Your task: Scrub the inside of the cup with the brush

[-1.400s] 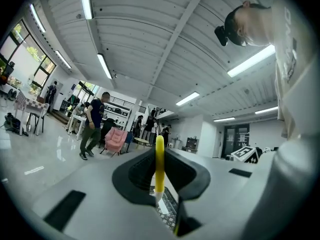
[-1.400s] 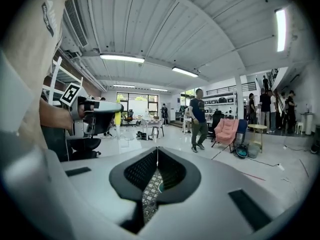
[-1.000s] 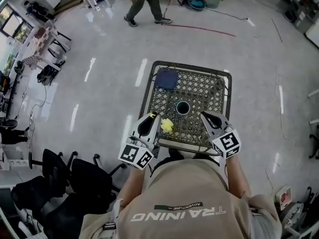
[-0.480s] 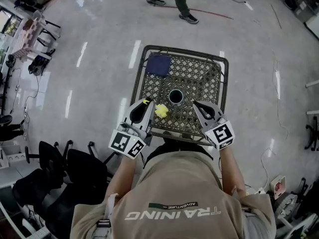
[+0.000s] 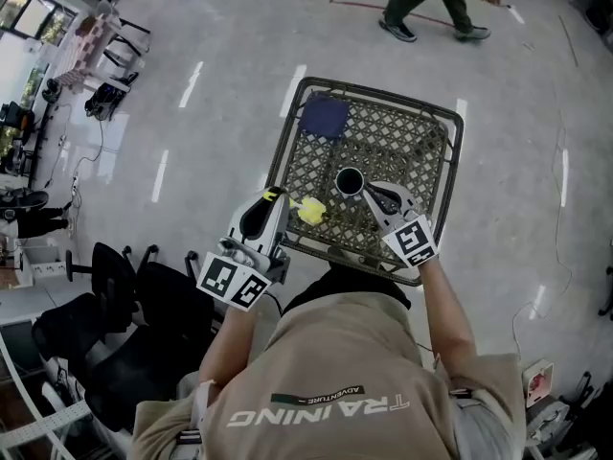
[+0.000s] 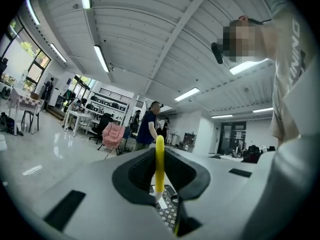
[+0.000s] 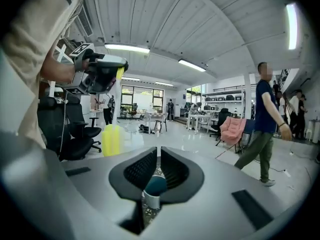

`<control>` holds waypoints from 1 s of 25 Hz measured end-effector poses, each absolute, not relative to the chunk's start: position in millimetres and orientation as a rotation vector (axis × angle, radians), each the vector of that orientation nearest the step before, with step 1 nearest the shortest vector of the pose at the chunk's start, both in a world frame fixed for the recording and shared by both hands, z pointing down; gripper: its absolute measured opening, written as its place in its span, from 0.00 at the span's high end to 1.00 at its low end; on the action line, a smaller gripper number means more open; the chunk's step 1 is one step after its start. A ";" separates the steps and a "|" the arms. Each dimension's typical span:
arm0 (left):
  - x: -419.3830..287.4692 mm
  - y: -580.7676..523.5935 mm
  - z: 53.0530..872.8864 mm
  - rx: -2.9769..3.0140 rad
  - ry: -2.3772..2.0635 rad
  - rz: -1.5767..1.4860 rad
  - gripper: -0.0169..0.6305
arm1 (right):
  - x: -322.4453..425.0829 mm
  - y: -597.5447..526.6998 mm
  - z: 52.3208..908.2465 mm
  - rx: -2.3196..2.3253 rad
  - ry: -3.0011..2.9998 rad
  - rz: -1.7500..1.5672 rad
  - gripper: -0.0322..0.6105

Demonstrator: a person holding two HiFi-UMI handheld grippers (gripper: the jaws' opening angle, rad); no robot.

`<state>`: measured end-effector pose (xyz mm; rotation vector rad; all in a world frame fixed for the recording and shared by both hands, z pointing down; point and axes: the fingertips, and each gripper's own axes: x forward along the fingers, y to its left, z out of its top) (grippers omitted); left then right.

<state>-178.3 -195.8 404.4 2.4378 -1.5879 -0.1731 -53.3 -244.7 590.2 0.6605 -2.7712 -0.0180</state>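
Head view: scrubbing is not started. The cup stands upright and unheld near the middle of the lattice bench. The left gripper is clenched on the yellow brush, whose head hangs over the near-left part of the bench, beside the cup and not in it. The right gripper sits just beside the cup's near-right side with nothing in it. Whether it touches the rim cannot be told. Judged still to do: steady the cup, put the brush inside, scrub. A blue cloth lies in the far-left corner, well apart. The bench has a raised rim all round, and the lattice between brush and cup is clear. There is open floor around, with office chairs at the left and a walking person far off. Left gripper view: the left gripper is clamped on the thin brush handle, which stands upright between the pads. Right gripper view: the right gripper has its jaws together and holds nothing. The cup shows just below and beyond the tips, open mouth up. The left gripper is up at the left, with the brush head hanging below it, apart from the cup.
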 end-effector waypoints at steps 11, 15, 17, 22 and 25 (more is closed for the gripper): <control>-174.2 -203.1 420.8 2.423 -1.601 -0.101 0.88 | -80.3 -257.6 692.4 0.468 -2.712 0.074 0.34; -173.8 -207.4 426.2 2.400 -1.600 -0.083 0.88 | -87.6 -265.7 734.8 0.496 -2.650 0.091 0.31; -176.4 -209.0 430.4 2.379 -1.608 -0.087 0.88 | -91.1 -269.3 757.4 0.522 -2.638 0.123 0.30; -187.1 -213.0 445.0 2.327 -1.670 -0.038 0.89 | -107.5 -273.0 798.2 0.502 -2.643 0.161 0.29; -191.5 -212.0 450.1 2.295 -1.681 -0.033 0.88 | -115.7 -282.1 813.7 0.513 -2.631 0.151 0.29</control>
